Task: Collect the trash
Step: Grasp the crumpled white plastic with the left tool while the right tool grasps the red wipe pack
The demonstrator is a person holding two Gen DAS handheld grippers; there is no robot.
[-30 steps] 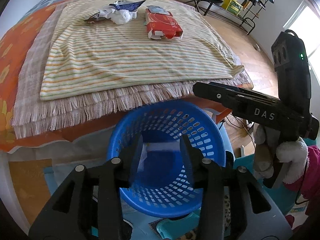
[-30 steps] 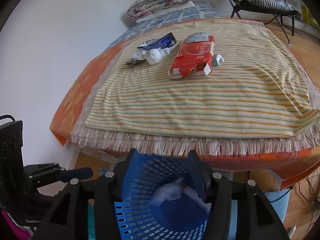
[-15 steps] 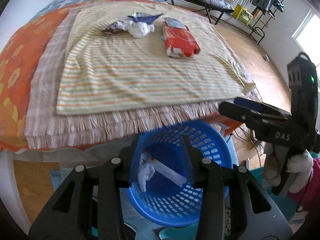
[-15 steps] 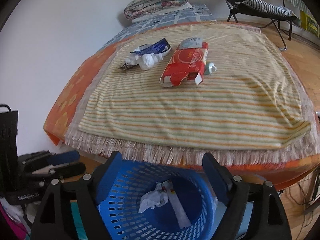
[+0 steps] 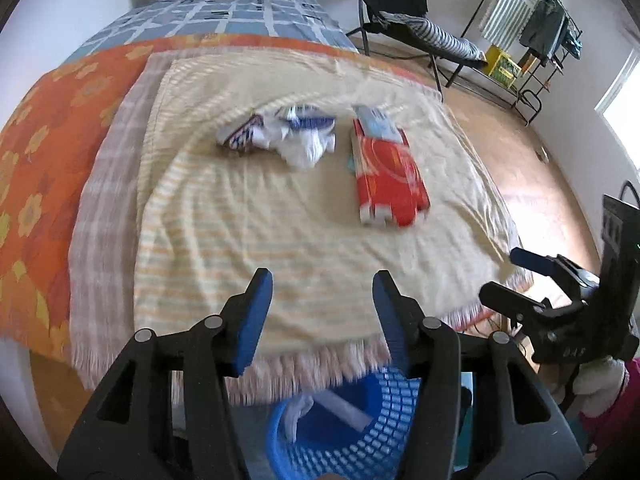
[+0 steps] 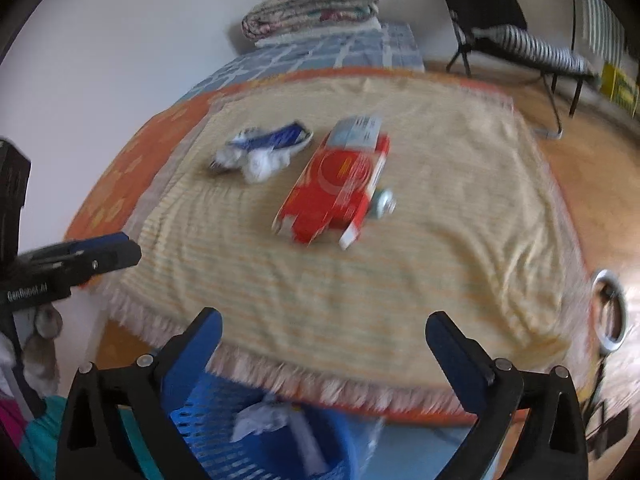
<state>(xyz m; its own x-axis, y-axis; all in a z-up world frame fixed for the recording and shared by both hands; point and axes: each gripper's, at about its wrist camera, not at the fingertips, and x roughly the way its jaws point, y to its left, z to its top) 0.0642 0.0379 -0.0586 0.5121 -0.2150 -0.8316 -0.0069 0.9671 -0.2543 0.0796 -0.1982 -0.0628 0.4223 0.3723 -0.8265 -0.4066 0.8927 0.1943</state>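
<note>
A red carton (image 5: 386,172) (image 6: 340,188) lies on the striped blanket (image 5: 280,248) on the bed. To its left is a heap of crumpled tissue and wrappers (image 5: 288,136) (image 6: 260,152), and a small tube (image 6: 384,202) lies against the carton. Below the bed's fringe stands a blue basket (image 5: 344,432) (image 6: 200,440) with a white tissue (image 6: 260,420) in it. My left gripper (image 5: 322,280) (image 6: 120,248) hangs over the blanket's near edge, its jaws opening with nothing between them. My right gripper (image 6: 324,320) (image 5: 508,276) is beside it, jaws opening wide and empty.
A folded quilt (image 6: 312,4) lies at the head of the bed. A black folding chair (image 5: 400,8) and a clothes rack (image 5: 540,20) stand on the wooden floor to the right. A metal ring (image 6: 610,310) stands by the bed's right corner.
Both grippers have risen from over the basket towards the bed, and both sets of jaws have spread wider. The tissue and paper seen between the fingers now lie in the basket.
</note>
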